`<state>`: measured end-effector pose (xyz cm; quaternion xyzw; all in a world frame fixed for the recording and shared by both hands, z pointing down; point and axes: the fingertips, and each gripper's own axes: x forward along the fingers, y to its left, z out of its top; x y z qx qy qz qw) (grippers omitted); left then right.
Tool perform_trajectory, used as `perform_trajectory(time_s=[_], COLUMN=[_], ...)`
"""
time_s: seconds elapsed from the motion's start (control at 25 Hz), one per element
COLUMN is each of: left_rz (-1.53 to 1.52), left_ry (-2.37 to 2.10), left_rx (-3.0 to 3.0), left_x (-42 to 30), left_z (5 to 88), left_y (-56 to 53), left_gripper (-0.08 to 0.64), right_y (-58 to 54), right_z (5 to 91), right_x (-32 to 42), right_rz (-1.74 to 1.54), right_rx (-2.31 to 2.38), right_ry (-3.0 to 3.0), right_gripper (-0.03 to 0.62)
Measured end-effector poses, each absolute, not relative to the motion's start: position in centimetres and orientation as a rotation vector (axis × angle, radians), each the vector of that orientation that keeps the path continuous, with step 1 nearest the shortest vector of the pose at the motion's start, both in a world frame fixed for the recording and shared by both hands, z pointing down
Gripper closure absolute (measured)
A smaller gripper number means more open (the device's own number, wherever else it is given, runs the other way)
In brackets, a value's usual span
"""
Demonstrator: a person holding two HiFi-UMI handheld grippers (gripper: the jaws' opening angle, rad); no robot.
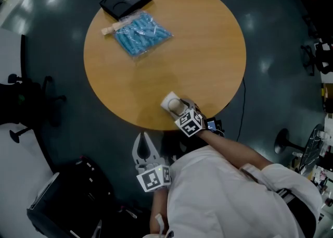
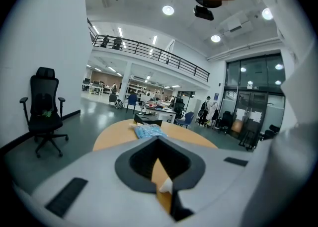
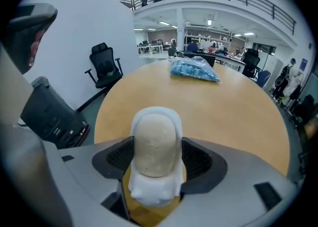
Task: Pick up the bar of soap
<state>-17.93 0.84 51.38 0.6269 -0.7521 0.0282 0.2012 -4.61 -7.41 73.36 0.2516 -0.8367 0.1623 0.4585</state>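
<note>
A beige bar of soap [image 1: 177,106] rests in a white dish [image 1: 168,100] at the near edge of the round wooden table [image 1: 208,49]. My right gripper [image 1: 177,108] reaches over that edge. In the right gripper view the soap [image 3: 155,141] and its dish [image 3: 153,191] stand between the jaws of the right gripper [image 3: 156,157], which are spread wide with the dark pads [image 3: 115,157] close beside the soap. My left gripper [image 1: 144,140] hangs below the table edge, its jaws together and empty. Its own view shows the left gripper [image 2: 159,144] pointing across the table.
A blue plastic packet [image 1: 140,34] and a black tray [image 1: 125,0] lie at the far left of the table. Black office chairs [image 1: 26,101] stand on the floor to the left. A black case [image 1: 67,200] sits near my left side. A cable [image 1: 242,107] hangs off the table's right.
</note>
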Motion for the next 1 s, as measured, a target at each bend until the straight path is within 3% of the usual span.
perform_trajectory(time_s=[0.6, 1.0], left_rz=[0.073, 0.069], left_ry=[-2.111, -2.113], left_rx=[1.751, 1.936], left_x=[-17.7, -16.8], left_z=[51.4, 48.8], left_y=[1.6, -0.4], left_gripper=[0.554, 0.554], right_y=[-7.7, -8.6], right_z=[71.2, 55.5], right_x=[-4.6, -2.9], right_rz=[0.343, 0.257], right_rx=[0.65, 0.79], right_ry=[-2.13, -2.539], right_gripper=[0.333, 0.333])
